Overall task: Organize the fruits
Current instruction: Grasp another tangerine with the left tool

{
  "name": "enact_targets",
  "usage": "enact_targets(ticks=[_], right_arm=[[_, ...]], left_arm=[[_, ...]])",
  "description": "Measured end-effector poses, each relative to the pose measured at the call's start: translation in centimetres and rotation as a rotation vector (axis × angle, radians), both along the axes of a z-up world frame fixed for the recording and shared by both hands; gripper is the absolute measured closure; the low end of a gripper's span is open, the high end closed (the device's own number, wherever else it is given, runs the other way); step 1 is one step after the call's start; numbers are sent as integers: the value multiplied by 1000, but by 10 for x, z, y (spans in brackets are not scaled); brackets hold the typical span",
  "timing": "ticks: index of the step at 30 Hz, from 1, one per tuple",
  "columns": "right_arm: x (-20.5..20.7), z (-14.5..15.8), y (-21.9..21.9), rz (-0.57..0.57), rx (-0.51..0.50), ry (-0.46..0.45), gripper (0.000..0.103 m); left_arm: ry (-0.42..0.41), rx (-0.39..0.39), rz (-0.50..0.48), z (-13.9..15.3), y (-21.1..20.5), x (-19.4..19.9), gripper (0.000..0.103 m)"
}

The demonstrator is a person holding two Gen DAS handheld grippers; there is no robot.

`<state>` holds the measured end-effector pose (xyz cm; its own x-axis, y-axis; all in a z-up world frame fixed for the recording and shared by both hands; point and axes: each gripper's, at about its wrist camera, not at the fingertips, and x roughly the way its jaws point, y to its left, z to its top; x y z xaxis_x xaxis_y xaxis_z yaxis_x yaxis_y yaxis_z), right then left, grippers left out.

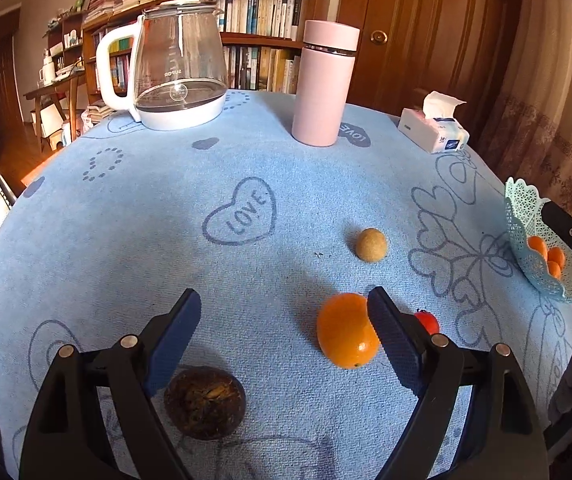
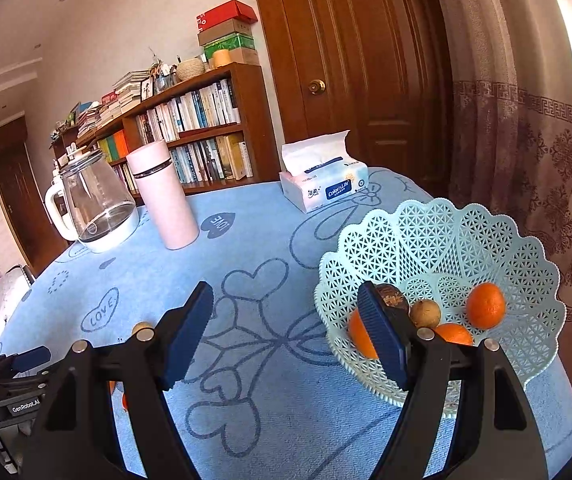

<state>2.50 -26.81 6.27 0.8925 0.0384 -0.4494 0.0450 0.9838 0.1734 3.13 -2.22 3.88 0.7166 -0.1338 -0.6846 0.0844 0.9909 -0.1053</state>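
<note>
Fruits lie in two groups on the blue "LOVE" tablecloth. Loose on the cloth in the left wrist view are an orange, a small red tomato-like fruit partly hidden behind the left gripper's right finger, a tan round fruit farther back, and a dark brown rough-skinned fruit close to the camera, just beside the left finger. The left gripper hangs above the cloth with its jaws spread wide and nothing between the pads; the orange sits just inside the right finger, whether touching it I cannot tell.

In the right wrist view, the pale blue lattice fruit basket stands near the table's right edge and holds three oranges, a tan round fruit and a dark brown fruit partly hidden by a finger. The right gripper also has its jaws spread and holds nothing; its right finger overlaps the basket's near rim in the view.

At the back of the table stand a glass kettle with a white handle, a pink thermos upright beside it, and a tissue pack to the right.
</note>
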Motion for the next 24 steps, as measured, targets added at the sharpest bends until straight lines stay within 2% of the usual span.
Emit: enact_targets(ticks=[5, 7, 10, 14, 18, 24], right_arm=[[0, -1, 1, 6, -2, 2, 27], [0, -1, 1, 9, 0, 3, 27], [1, -2, 2, 17, 8, 9, 27], [1, -3, 4, 34, 13, 17, 27], [2, -6, 10, 72, 26, 34, 27], [5, -13, 21, 144, 53, 73, 27]], left_arm=[[-13, 26, -56, -1, -16, -6, 21], [-3, 39, -71, -4, -20, -6, 32], [19, 47, -86, -10, -23, -3, 42], [50, 23, -113, -15, -24, 0, 51], [77, -10, -141, -19, -25, 3, 65], [42, -25, -134, -12, -22, -1, 65]])
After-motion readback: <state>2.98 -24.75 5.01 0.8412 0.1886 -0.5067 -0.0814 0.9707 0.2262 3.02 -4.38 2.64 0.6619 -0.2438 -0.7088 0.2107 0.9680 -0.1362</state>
